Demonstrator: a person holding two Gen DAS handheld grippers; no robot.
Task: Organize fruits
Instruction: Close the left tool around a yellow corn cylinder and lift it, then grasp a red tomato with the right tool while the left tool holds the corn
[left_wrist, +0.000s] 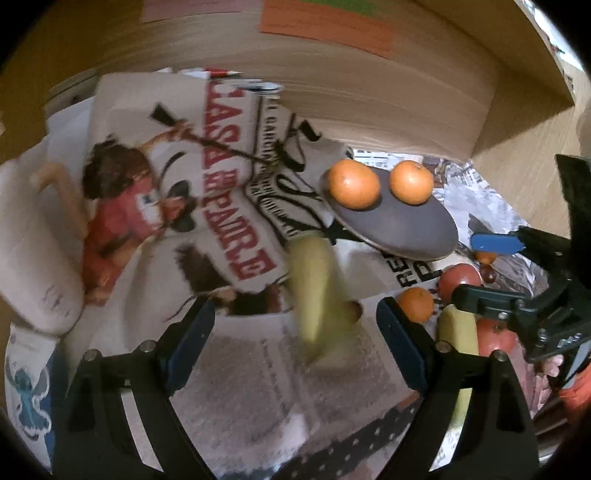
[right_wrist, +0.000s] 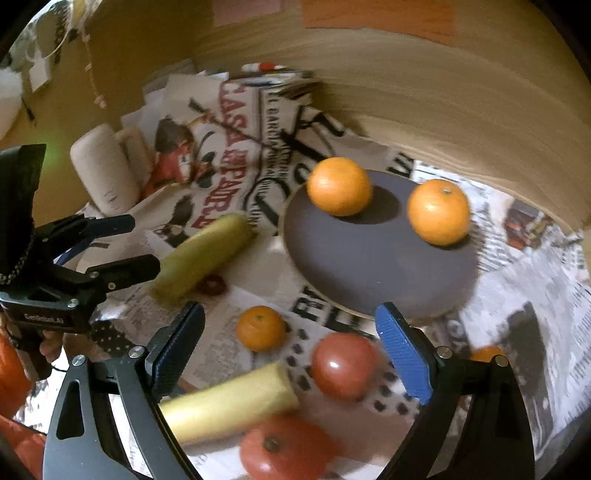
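Note:
A dark round plate (right_wrist: 369, 266) lies on newspaper and holds two oranges (right_wrist: 339, 186) (right_wrist: 439, 211); it also shows in the left wrist view (left_wrist: 399, 225). A yellow-green banana piece (left_wrist: 314, 291) lies ahead of my open, empty left gripper (left_wrist: 295, 332). In the right wrist view, that banana piece (right_wrist: 203, 254) lies left of the plate. My right gripper (right_wrist: 291, 354) is open and empty above a small orange (right_wrist: 260, 328), a red tomato (right_wrist: 343, 365), a yellow banana piece (right_wrist: 229, 406) and another tomato (right_wrist: 284, 446).
A cream mug (left_wrist: 33, 254) lies on its side at the left. A wooden wall (right_wrist: 424, 99) rises right behind the plate. Newspaper (left_wrist: 221, 192) covers the table. A small dark fruit (right_wrist: 211, 284) lies by the green banana piece.

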